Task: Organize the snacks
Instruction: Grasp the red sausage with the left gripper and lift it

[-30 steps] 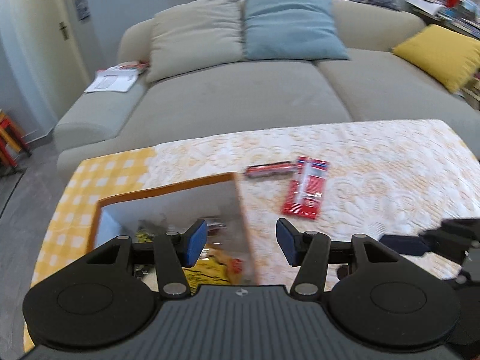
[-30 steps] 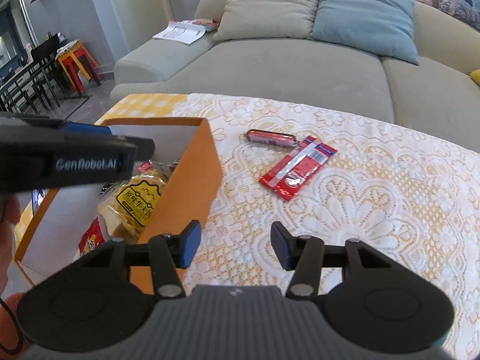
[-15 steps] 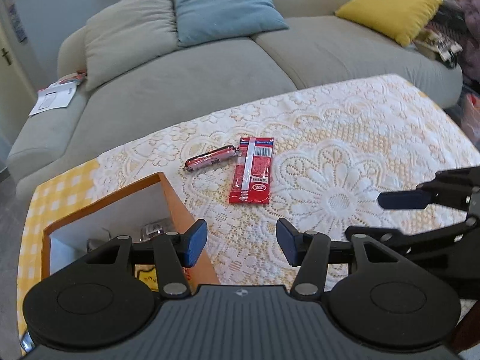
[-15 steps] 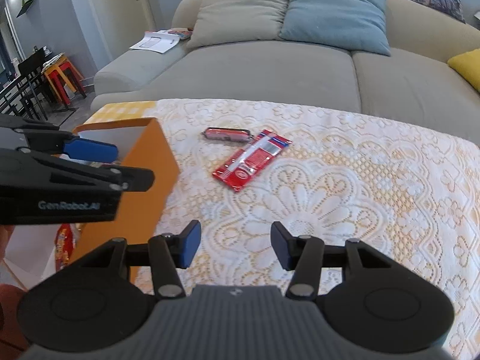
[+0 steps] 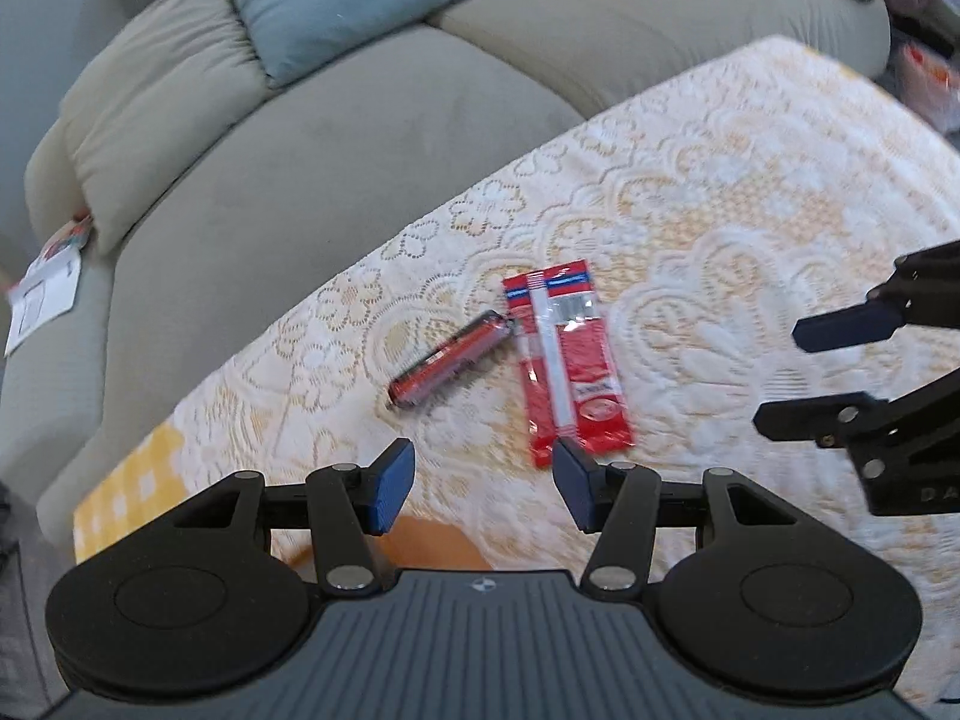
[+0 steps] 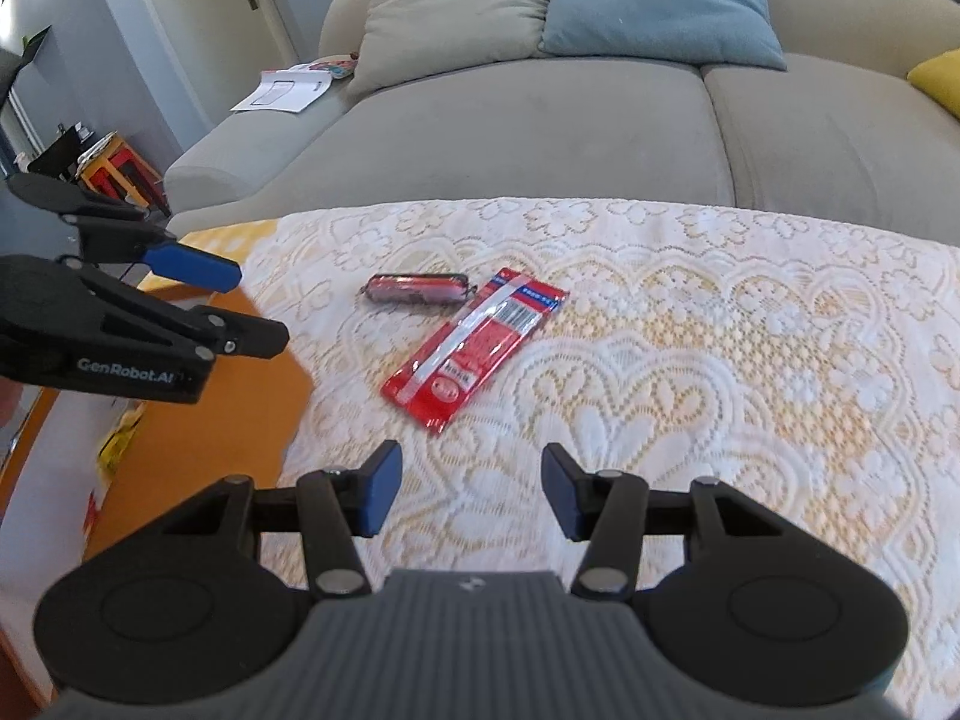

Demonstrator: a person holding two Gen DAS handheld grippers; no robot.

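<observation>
Left gripper (image 5: 483,485) up close: matte black linkage arms, silver rivets at every pivot, flat blue pads (image 5: 391,483) on the fingertips. Behind them sit two round black discs and a ribbed dark grey body with a tiny round emblem at its front edge. Right gripper (image 6: 467,491), same build: black arms, blue pads (image 6: 381,488), shiny rivets, ribbed grey housing. From the right camera, the left tool's side reads "GenRobot.AI" in white lettering.
</observation>
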